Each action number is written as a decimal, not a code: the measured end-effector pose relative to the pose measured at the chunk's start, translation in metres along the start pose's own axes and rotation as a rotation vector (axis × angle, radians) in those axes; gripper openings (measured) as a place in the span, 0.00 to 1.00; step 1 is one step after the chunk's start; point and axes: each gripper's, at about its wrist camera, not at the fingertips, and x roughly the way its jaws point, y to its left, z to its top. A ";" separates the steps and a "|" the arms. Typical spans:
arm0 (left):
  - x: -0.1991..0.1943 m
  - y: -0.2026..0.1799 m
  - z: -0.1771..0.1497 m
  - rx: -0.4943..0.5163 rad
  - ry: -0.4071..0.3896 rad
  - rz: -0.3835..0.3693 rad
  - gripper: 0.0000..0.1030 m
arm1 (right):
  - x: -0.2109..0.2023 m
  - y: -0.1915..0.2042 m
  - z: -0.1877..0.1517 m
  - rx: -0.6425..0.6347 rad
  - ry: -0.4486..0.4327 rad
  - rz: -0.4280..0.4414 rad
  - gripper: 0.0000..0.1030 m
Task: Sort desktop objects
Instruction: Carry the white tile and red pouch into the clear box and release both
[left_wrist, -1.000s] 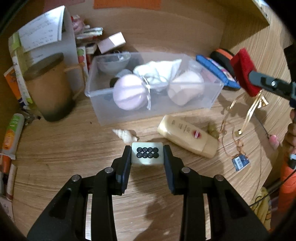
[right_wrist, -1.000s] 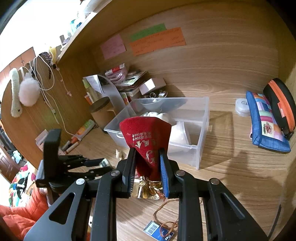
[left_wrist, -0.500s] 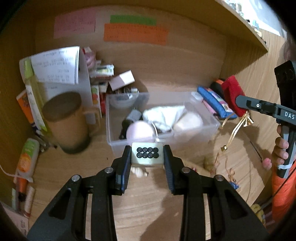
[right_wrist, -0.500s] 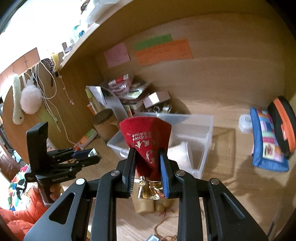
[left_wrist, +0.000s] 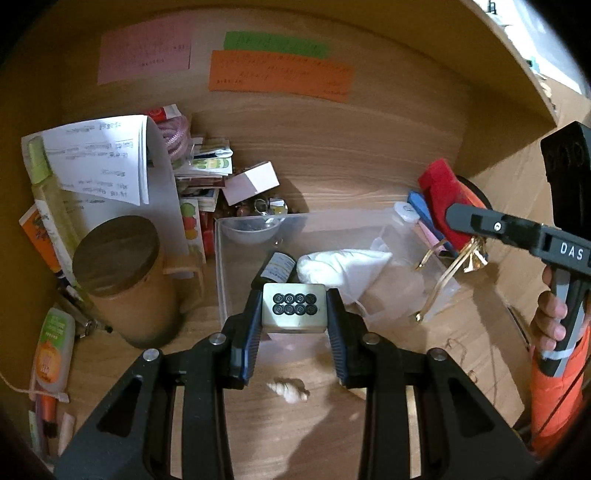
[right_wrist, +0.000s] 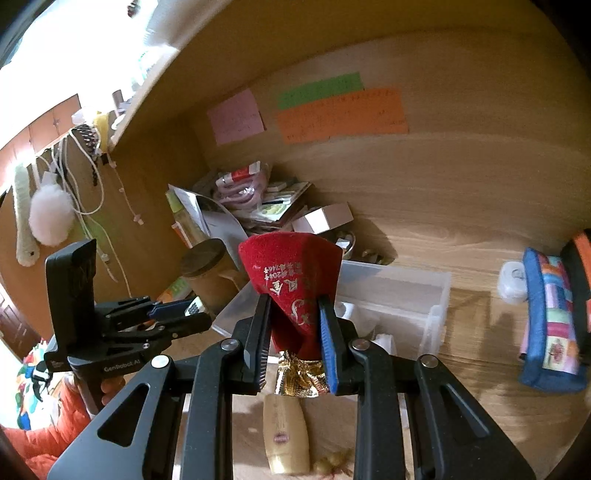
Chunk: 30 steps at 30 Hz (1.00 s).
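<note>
My left gripper (left_wrist: 294, 314) is shut on a pale mahjong tile (left_wrist: 294, 307) marked with several dark circles, held just above the near wall of the clear plastic bin (left_wrist: 236, 229). A white cloth pouch (left_wrist: 341, 267) and a small dark bottle (left_wrist: 277, 267) lie inside the bin. My right gripper (right_wrist: 295, 332) is shut on a red velvet pouch (right_wrist: 291, 275) with gold lettering and a gold ribbon (right_wrist: 301, 374), raised in front of the bin (right_wrist: 399, 286). From the left wrist view the red pouch (left_wrist: 441, 184) hangs over the bin's right end.
A white seashell (left_wrist: 289, 390) and a beige lotion bottle (right_wrist: 285, 432) lie on the wooden desk before the bin. A brown lidded mug (left_wrist: 123, 280) stands left of it. Papers and boxes (left_wrist: 207, 177) crowd the back. A blue patchwork pencil case (right_wrist: 552, 317) lies right.
Both grippers rose and moved toward the bin, each keeping its grip. The tile now hangs over the bin's near wall, and the seashell has slid below the left fingers.
</note>
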 end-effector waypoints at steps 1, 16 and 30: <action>0.003 0.001 0.001 -0.003 0.003 0.000 0.32 | 0.006 -0.001 0.001 0.004 0.006 0.002 0.21; 0.065 0.012 0.021 -0.045 0.091 -0.026 0.32 | 0.076 -0.044 -0.002 0.056 0.097 -0.122 0.21; 0.110 0.000 0.029 -0.025 0.151 -0.029 0.32 | 0.090 -0.062 -0.009 0.057 0.114 -0.174 0.25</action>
